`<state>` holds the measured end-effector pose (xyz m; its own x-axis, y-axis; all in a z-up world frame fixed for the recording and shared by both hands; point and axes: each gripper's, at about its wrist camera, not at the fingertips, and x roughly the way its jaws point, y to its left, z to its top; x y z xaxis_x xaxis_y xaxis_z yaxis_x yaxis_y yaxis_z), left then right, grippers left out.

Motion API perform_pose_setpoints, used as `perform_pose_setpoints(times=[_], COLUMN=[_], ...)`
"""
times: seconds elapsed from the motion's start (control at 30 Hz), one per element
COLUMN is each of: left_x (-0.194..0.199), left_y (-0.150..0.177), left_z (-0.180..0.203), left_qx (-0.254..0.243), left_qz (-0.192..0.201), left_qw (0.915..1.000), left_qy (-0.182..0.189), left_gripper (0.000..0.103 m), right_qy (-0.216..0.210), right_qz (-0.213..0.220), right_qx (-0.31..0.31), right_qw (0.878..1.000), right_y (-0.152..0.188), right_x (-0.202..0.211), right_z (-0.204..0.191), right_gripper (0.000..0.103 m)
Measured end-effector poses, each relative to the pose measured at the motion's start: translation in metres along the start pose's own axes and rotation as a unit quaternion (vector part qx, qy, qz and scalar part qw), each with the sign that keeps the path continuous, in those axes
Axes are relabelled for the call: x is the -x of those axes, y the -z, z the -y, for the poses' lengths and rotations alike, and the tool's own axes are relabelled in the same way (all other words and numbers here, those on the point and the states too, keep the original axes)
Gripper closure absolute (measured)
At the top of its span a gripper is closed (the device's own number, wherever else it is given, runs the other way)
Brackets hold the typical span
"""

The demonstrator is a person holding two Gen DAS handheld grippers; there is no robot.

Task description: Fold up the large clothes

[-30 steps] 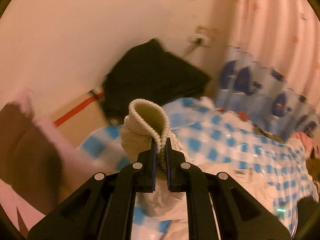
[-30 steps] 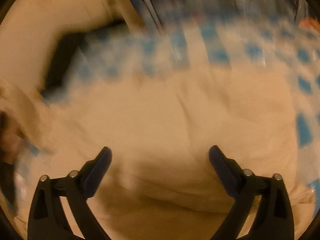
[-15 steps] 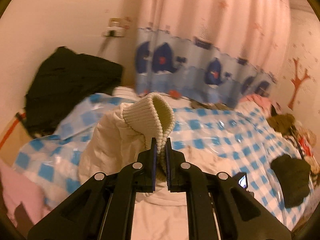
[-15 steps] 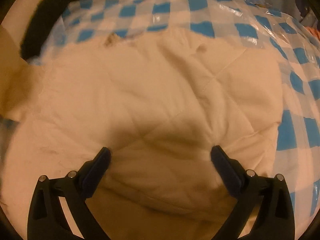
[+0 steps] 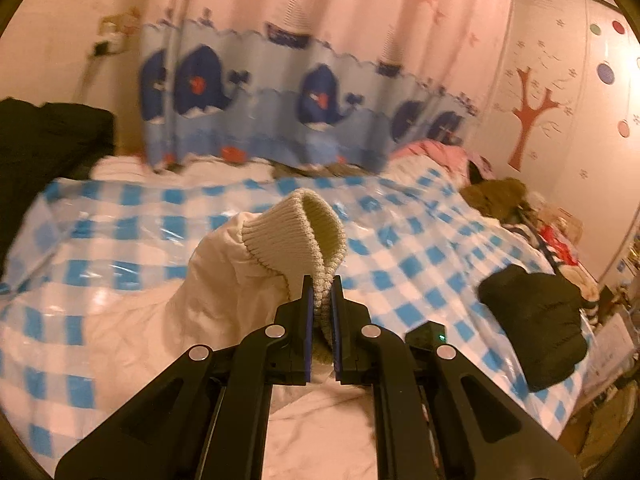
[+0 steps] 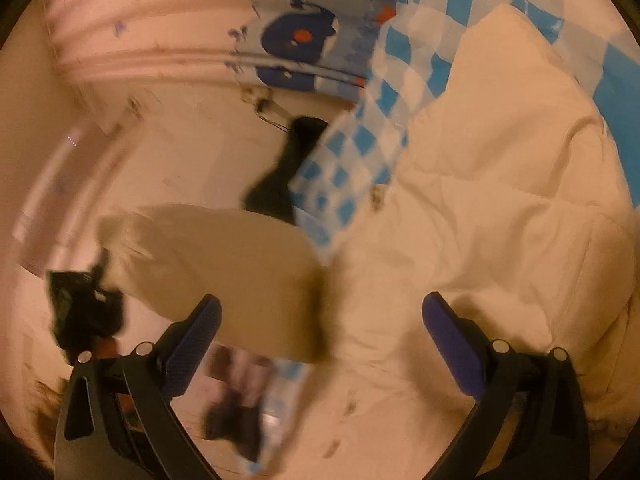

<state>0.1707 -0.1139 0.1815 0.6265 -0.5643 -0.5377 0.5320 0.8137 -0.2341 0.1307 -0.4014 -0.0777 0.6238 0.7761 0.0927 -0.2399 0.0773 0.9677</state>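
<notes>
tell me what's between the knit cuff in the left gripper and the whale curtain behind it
In the left wrist view, only blue-checked plastic sheet lies between the knit cuff and the whale curtain.

A cream-white quilted jacket [image 5: 224, 280] with a beige ribbed knit cuff [image 5: 296, 228] lies on a glossy sheet of blue-and-white checks [image 5: 400, 248]. Black grippers carry dark blue pads [image 6: 192, 332]. Behind hangs a pink curtain [image 5: 360, 12] strewn with small stars and sailboats above a pale blue band of navy whales with red marks. A reddish-brown tree decal [image 5: 528, 116] and coloured dots mark the pale wall. Black garments [image 5: 536, 320] lie nearby.
</notes>
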Motion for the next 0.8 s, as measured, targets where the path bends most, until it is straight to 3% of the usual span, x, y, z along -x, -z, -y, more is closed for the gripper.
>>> perform_pose_setpoints(times=[0.07, 0.17, 0.53, 0.6, 0.63, 0.67, 0.8], left_x=[-0.023, -0.063, -0.179, -0.194, -0.198, -0.197, -0.159], left_y=[0.007, 0.025, 0.098, 0.109, 0.114, 0.116, 0.108], left_z=[0.014, 0.031, 0.042, 0.043, 0.046, 0.049, 0.049], left_qx=[-0.004, -0.012, -0.012, -0.019, -0.030, -0.041, -0.077], left_qz=[-0.014, -0.047, -0.179, -0.212, -0.225, -0.224, -0.183], left_qw=[0.9997, 0.9980, 0.9820, 0.9755, 0.9727, 0.9729, 0.9796], left_qy=[0.018, 0.041, 0.059, 0.056, 0.049, 0.041, 0.028], left_gripper=[0.097, 0.097, 0.094, 0.082, 0.066, 0.056, 0.048], right_qy=[-0.055, -0.102, -0.142, -0.136, -0.133, -0.130, -0.092], right_qz=[0.020, 0.040, 0.055, 0.053, 0.053, 0.052, 0.046], right_qx=[-0.027, -0.049, -0.075, -0.078, -0.078, -0.077, -0.062], right_qw=[0.998, 0.993, 0.985, 0.986, 0.987, 0.987, 0.993], right_y=[-0.003, -0.009, -0.011, -0.011, -0.011, -0.012, -0.011], right_x=[0.010, 0.016, 0.028, 0.029, 0.030, 0.029, 0.025], right_z=[0.008, 0.015, 0.028, 0.030, 0.030, 0.030, 0.026], right_gripper=[0.006, 0.006, 0.006, 0.006, 0.006, 0.006, 0.007])
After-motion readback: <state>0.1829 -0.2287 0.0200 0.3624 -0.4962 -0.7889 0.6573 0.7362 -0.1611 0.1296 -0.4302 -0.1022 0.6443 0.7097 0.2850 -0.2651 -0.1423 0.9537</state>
